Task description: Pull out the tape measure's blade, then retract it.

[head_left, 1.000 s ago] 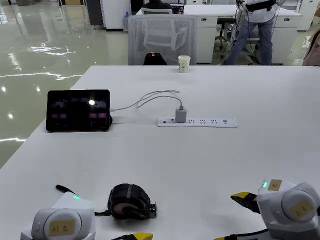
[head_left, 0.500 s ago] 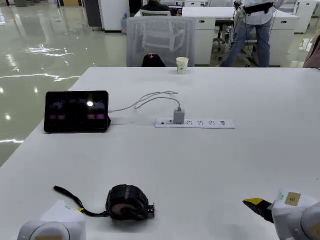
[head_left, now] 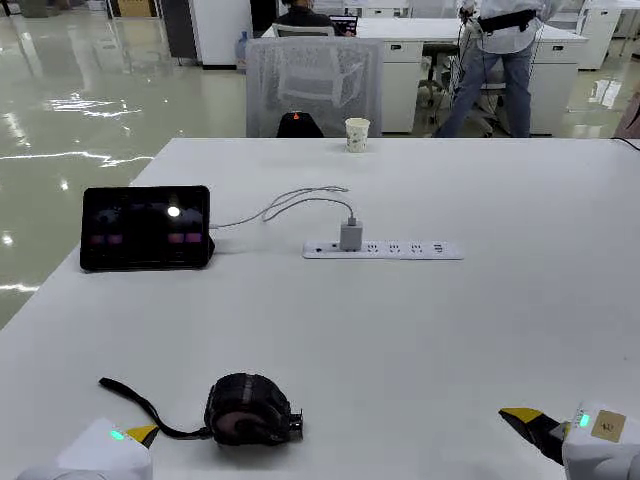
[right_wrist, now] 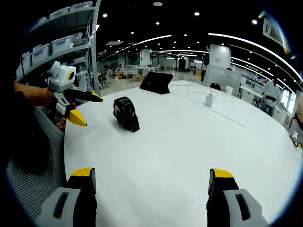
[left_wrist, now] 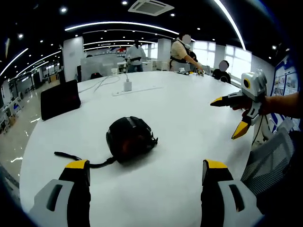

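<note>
Looking down in the head view: black tape measure [head_left: 248, 409] lying on its side on the white table [head_left: 420, 330], near the front edge, with a thin black strap [head_left: 135, 398] trailing off to its left. Just beside the strap, yellow tip of the left gripper [head_left: 141, 434] at the bottom edge, clear of the case; jaw spread not readable here. Well off to the right, dark yellow-tipped jaw of the right gripper [head_left: 528, 422], likewise apart from the tape measure. Farther back on the table: dark tablet [head_left: 146, 227] propped upright, power strip [head_left: 383, 249] with a white charger [head_left: 350, 236] plugged in, cable [head_left: 285, 200] running to the tablet, paper cup [head_left: 356, 134] near the far edge. Beyond, a mesh chair [head_left: 313, 85] and a standing person [head_left: 500, 55].

Left gripper view: own jaws spread wide, holding nothing, bare table between them. Tape measure straight ahead, short of both jaws, strap curling toward the left one. Right gripper showing at the right, held in the person's right hand [left_wrist: 272, 104], jaws splayed open and empty.

Right gripper view: own jaws gaping wide with nothing gripped. Tape measure ahead and to the left, on the table, well apart. Left gripper at the far left, held in the person's left hand [right_wrist: 38, 97], jaws parted and empty, tips pointing toward the tape measure.
</note>
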